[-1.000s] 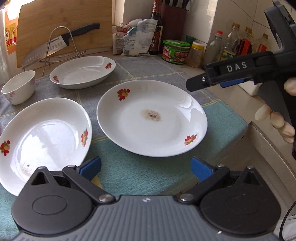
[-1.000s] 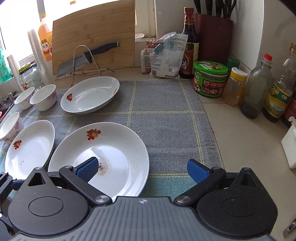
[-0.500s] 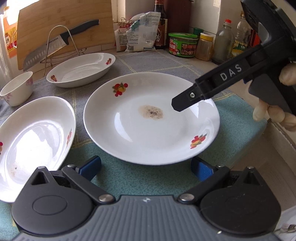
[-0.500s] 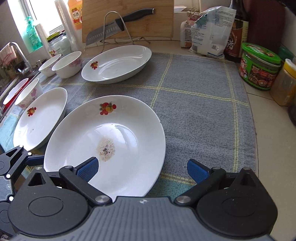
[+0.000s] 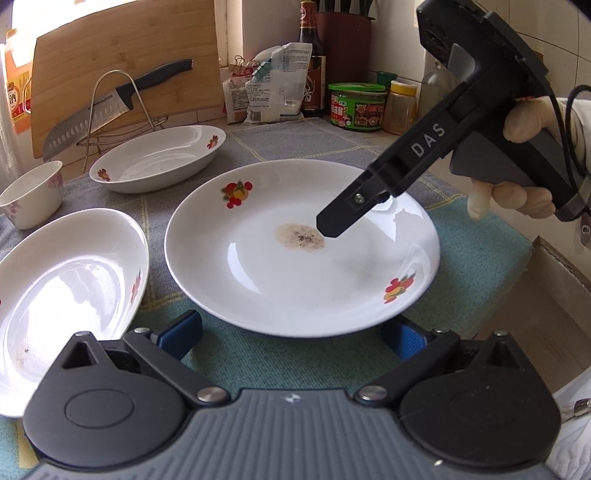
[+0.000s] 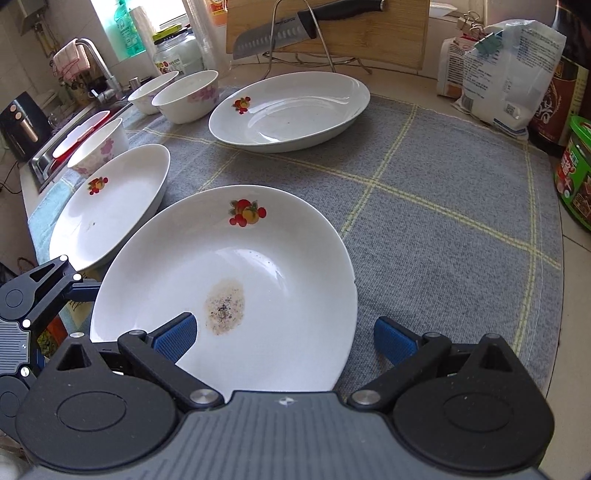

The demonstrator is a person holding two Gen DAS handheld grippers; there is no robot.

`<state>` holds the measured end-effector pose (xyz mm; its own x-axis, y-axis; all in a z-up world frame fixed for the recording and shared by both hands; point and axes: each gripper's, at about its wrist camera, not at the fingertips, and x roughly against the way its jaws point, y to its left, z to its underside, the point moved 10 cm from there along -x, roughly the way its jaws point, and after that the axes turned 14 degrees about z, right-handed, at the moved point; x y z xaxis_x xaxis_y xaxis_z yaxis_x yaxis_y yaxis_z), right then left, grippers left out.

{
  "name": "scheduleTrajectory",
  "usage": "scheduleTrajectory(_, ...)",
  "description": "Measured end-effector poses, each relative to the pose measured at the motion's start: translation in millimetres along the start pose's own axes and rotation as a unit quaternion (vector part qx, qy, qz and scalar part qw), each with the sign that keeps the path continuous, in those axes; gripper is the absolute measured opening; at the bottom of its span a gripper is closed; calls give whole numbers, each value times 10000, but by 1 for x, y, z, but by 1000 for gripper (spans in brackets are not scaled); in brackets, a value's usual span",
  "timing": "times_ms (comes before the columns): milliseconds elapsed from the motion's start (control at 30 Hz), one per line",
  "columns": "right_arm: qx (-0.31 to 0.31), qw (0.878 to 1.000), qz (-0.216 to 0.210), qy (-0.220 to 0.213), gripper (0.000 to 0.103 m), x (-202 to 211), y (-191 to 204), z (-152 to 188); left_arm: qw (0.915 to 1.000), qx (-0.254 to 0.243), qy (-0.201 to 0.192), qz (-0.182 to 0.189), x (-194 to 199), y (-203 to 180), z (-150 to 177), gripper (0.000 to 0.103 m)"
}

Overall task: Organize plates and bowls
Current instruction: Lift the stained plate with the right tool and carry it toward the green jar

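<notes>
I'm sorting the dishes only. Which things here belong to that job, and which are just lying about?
Job: stained plate, two more plates, three bowls.
Lying about: knife, cutting board, green tub, bag.

Soiled white plate (image 5: 303, 258) on mat (image 5: 476, 236)

Table (image 6: 576, 258) with grey checked cloth (image 6: 424, 206); three fruit-print plates (image 6: 236, 280) and bowls (image 6: 186, 96) on cloth.
</notes>
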<state>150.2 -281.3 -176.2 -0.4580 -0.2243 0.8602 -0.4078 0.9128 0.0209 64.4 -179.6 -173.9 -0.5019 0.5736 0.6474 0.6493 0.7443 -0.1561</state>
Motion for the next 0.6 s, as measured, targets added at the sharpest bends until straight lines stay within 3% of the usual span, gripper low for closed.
scheduleTrajectory(467,234,9953,-911,232,103,-11,5,-26,9998,-164,-113,94,0,1,-2,103)
scheduleTrajectory(600,336,9943,-958,319,101,-13,6,-29,9997,-198,-116,114,0,0,-2,103)
